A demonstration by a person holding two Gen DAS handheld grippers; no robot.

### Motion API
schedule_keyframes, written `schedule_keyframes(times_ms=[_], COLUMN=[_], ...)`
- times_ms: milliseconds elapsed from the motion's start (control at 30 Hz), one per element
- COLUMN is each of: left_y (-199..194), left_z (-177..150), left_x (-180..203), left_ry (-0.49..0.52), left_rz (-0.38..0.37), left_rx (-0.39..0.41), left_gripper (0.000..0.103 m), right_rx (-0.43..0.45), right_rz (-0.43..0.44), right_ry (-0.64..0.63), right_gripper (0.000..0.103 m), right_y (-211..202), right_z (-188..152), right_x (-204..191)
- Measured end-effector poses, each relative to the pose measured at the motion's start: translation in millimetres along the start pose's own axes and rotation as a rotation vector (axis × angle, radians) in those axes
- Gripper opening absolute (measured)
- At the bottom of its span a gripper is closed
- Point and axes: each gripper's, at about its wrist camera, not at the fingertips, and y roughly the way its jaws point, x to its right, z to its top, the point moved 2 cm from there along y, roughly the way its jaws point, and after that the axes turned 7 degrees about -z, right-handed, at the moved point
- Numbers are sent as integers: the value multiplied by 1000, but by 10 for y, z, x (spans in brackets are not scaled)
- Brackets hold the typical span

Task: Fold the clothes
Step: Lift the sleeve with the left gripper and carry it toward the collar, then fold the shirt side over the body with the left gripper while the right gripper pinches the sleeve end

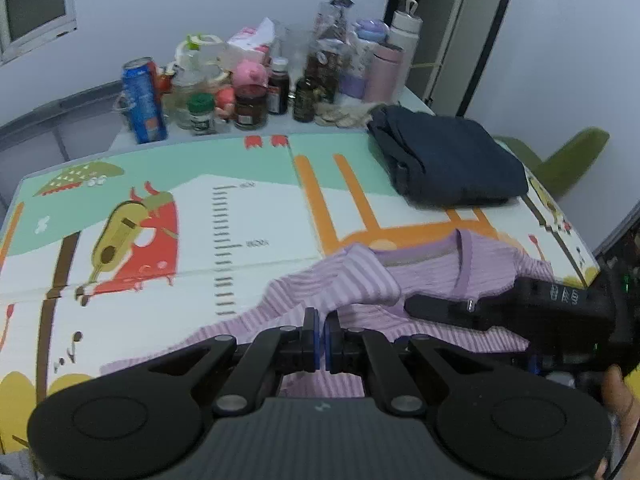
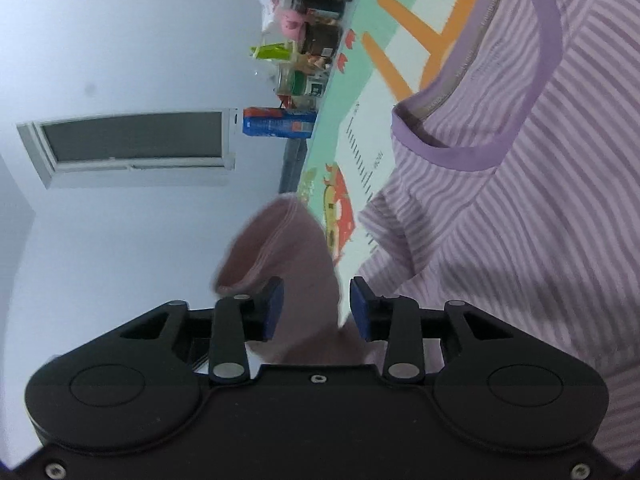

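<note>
Can't tell if the striped shirt [image 1: 360,280] is pinched in the left gripper [image 1: 321,340]; lower part hidden behind it. Blurry flap of cloth [image 2: 292,248] between the right gripper [image 2: 316,308] pads. Green chair [image 1: 568,160] half hidden by the table edge

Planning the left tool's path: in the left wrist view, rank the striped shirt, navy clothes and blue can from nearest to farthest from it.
1. Striped shirt: right at the left tool.
2. Navy clothes: folded, far right of the mat.
3. Blue can: far left, beyond the mat.
</note>
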Motion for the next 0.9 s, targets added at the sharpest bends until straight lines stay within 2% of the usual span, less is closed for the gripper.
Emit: schedule_keyframes(times_ms=[67,133,233,367,400,433,467,567,733,900], left_y=[57,114,188,262,278,289,297,314,282,196], left_z=[-43,-89,-162,-241,-260,-276,-291,-336,-428,-587], left_x=[62,98,127,150,155,155,151,144,102,86], left_ry=[7,11,17,23,25,26,26,25,1,-8], left_rz=[-8,-10,-14,-16,-17,-16,-14,-8,-7,-36], left_rx=[-13,-28,-48,-69,-74,-78,-82,-89,-75,-29], left_gripper=[3,3,3,3,3,3,3,3,3,3], right_rx=[1,7,4,-40,-46,-50,-58,-75,-55,-34], right_rz=[-2,-6,-3,-46,-64,-80,-87,-110,-135,-149], right_ry=[33,51,66,78,82,85,89,114,130,69], right_gripper=[57,64,67,66,64,56,41,18,6,4], right_y=[-32,-58,-61,83,122,161,204,303,340,319], right_z=[50,91,128,130,122,114,106,73,7,-3], right_x=[27,36,31,7,9,13,20,62,121,47])
